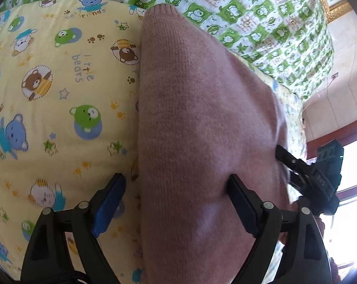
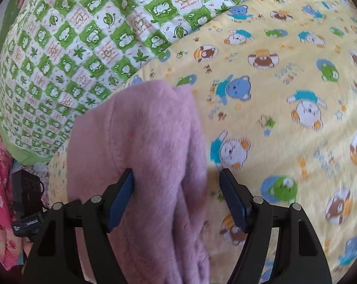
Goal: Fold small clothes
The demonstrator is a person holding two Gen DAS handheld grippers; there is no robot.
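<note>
Your bed carries a yellow bear-print sheet (image 1: pixel 60 90) with a green checked quilt (image 1: pixel 261 23) bunched behind it. On the sheet lies the pink knit garment (image 1: pixel 197 118), already narrowed into a long band running away from you. Left hand-held gripper (image 1: pixel 178 184): jaws wide apart, straddling the garment's near left edge, no pinch. Right hand-held gripper (image 2: pixel 176 179): jaws also apart, left finger touching the fuzzy fabric, right finger over bare sheet, nothing clamped. Looks like a lengthwise fold is laid and you've let go. Next move probably: regrip the near end on both sides, carry it over toward the far end, keep edges aligned.
</note>
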